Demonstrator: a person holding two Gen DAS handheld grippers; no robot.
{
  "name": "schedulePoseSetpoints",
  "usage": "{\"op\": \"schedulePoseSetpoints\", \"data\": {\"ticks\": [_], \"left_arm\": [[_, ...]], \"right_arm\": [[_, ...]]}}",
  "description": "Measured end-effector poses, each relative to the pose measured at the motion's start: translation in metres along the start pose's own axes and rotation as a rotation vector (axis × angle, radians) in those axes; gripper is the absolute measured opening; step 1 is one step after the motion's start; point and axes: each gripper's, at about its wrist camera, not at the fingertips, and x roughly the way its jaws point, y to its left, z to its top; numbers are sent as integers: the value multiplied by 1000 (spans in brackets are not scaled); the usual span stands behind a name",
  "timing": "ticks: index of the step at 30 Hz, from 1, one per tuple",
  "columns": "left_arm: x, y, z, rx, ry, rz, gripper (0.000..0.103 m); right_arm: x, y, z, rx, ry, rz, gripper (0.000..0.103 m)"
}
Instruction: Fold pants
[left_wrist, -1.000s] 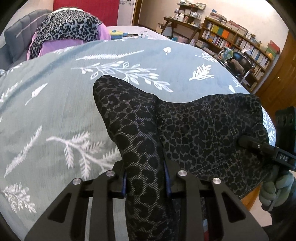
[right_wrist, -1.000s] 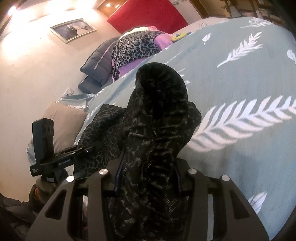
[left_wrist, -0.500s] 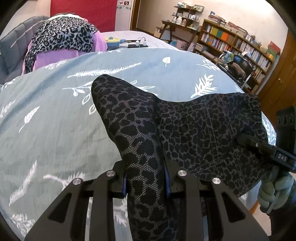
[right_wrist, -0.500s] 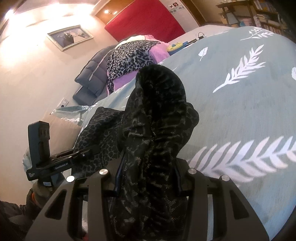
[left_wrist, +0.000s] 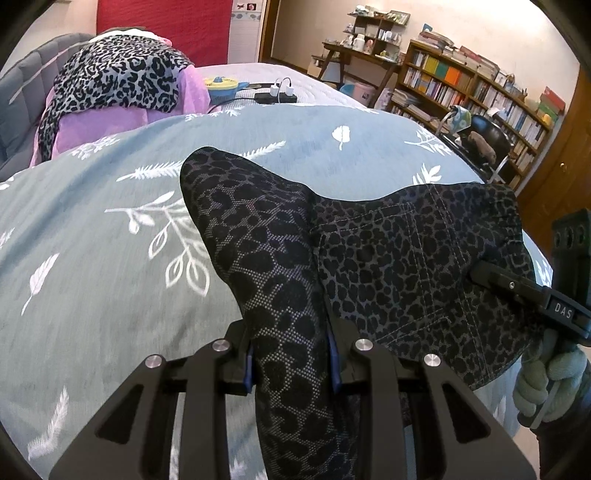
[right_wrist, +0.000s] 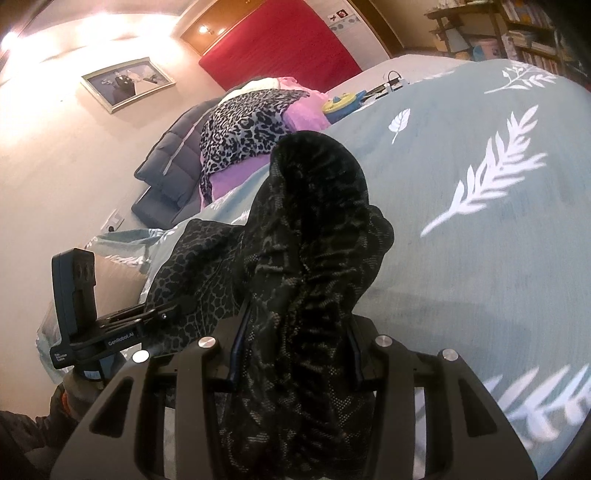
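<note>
Each tool grips a bunched fold of the pants (left_wrist: 406, 258): left tool (left_wrist: 291, 363), right tool (right_wrist: 295, 354), jaws partly closed on cloth, above the bed (left_wrist: 110, 258). An uneven pull could slip the thick bunch free, skewing the fold.

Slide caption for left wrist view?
Left gripper and right gripper clamp leopard-print pants above leaf-patterned bedspread.

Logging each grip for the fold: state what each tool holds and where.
Both hold the dark leopard-print pants. The left tool is shut on a bunched fold of fabric; the right tool on a thicker gathered bunch. Which part of the pants cannot be told.
</note>
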Motion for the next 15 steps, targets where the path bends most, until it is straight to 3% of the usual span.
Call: {"op": "schedulePoseSetpoints", "data": {"ticks": [15], "left_arm": [[90,3,52,-19,55,-47,28]], "right_arm": [[50,-69,49,68,27,-86,43]]}}
